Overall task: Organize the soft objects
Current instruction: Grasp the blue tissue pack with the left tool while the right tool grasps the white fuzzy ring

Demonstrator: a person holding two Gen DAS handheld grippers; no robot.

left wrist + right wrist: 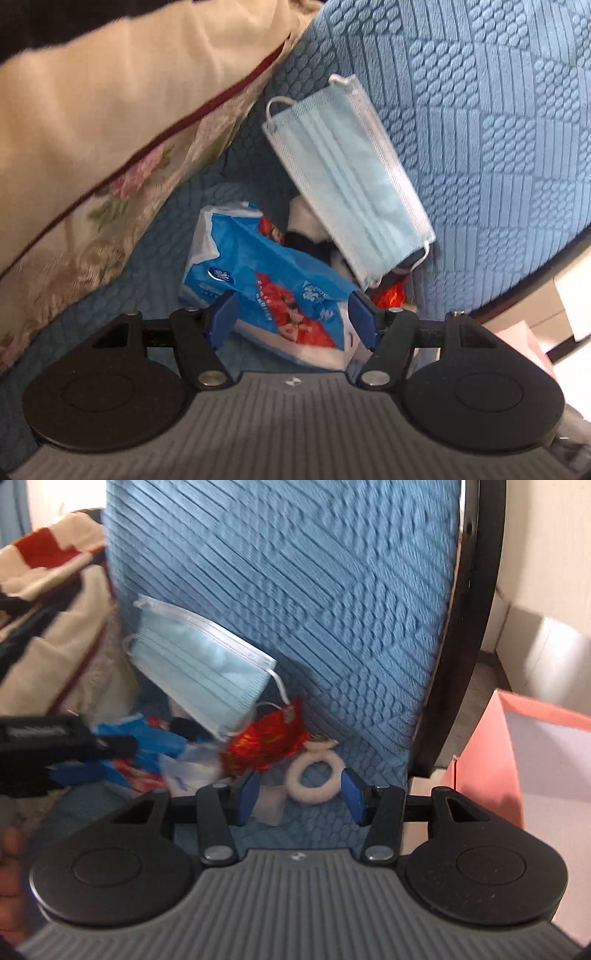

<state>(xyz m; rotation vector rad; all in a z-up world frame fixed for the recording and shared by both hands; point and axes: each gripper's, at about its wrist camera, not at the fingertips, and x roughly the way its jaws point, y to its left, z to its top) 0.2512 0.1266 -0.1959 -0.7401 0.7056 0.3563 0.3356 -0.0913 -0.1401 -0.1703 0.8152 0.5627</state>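
Note:
A blue and red tissue pack [266,280] lies on the blue quilted seat [480,147]. My left gripper [294,315] hovers open over it, its blue fingers [225,314] astride the pack's near end without pressing it. A light blue face mask [347,177] leans against the seat back above the pack. A red foil wrapper [262,742] and a white fluffy hair ring [314,779] lie under the mask [199,672]. My right gripper [301,795] is open just short of the ring. The left gripper [66,746] shows blurred at the left of the right wrist view.
A beige floral cushion [110,129] crowds the left side. A black and white soft item [306,229] sits behind the pack. A pink open box [535,760] stands to the right beyond the black frame [469,627]. A white scrap [271,805] lies beside the ring.

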